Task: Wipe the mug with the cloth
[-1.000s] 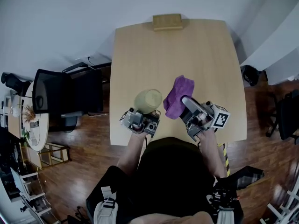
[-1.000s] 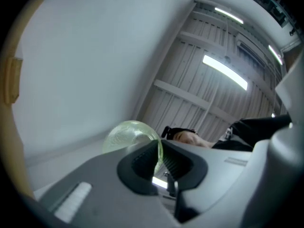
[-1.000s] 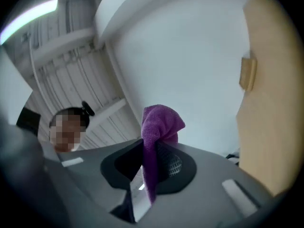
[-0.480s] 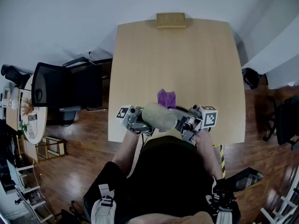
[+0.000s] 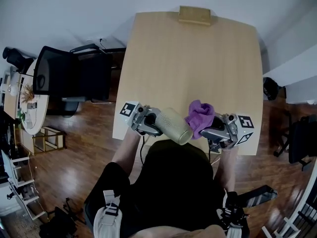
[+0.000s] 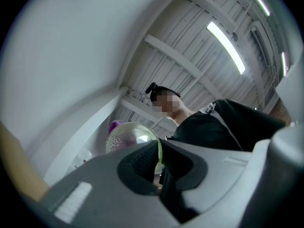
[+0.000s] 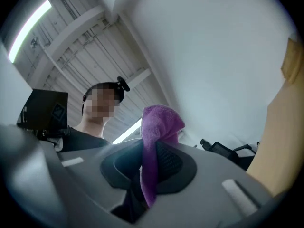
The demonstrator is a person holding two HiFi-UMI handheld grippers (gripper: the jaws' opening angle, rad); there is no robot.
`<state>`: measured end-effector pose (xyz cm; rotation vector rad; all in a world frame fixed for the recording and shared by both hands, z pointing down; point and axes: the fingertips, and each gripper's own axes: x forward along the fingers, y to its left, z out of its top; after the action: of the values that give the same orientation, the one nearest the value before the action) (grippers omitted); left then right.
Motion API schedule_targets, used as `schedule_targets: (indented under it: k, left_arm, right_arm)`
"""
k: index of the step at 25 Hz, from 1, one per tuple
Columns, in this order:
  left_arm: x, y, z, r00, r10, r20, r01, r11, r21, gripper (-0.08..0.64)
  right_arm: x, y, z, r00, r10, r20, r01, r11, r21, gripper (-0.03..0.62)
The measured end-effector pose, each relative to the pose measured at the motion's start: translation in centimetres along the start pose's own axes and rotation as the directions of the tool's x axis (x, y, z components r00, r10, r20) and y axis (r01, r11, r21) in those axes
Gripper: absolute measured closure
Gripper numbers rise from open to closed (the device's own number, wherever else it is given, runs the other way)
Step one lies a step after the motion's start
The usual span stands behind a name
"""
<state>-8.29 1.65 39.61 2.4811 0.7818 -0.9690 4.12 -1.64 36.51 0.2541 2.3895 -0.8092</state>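
Clamping the pale-green speckled mug [image 5: 174, 125] by its rim, left gripper [image 5: 156, 124] faces right gripper [image 5: 207, 130], pinching purple fluffy cloth [image 5: 200, 116] at three o'clock; wiping looks barely started.

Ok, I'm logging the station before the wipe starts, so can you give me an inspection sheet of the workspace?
Surface: light wooden table, bare wood showing.
Job's things: mug lifted, lying on its side; purple cloth bunched beside it, also off the table.
Clutter: wooden block at the far edge.
Grippers: left claw shut on the mug's rim, just tightened slightly; right claw shut on the cloth.
Cables: dark lead hanging under the left claw.
Surroundings: black chair left of the table; wood floor.
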Motion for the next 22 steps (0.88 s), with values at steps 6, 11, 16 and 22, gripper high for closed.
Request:
schedule_targets:
  k: [6,11,16,22]
  left_arm:
    - [1.7,-1.2,-2.0,0.992,-0.106,-0.071,0.101,0.993,-0.068,0.52]
    - [2.0,-0.2,-5.1,0.973,-0.059,-0.224,0.033,0.992,-0.118,0.517]
    - [0.1,1.7,-6.2,0.927,0.114,-0.358,-0.146,0.987,-0.063,0.518]
    - [-0.2,2.3,-5.2,0.899,0.183,-0.397,-0.219,0.975,-0.047,0.518]
  right_arm:
    - [0.2,-2.7,-3.1,0.999,-0.033,-0.04,0.038,0.993,0.112,0.532]
    - [-1.4,-8.3,-5.6,0.941,-0.3,-0.157,0.315,0.945,0.085,0.532]
    - [-4.6,-7.7,-2.4,0.902,-0.412,-0.132,0.409,0.911,-0.049,0.532]
    - [-3.9,-2.1,-2.2,0.928,-0.259,-0.268,0.209,0.957,-0.199,0.532]
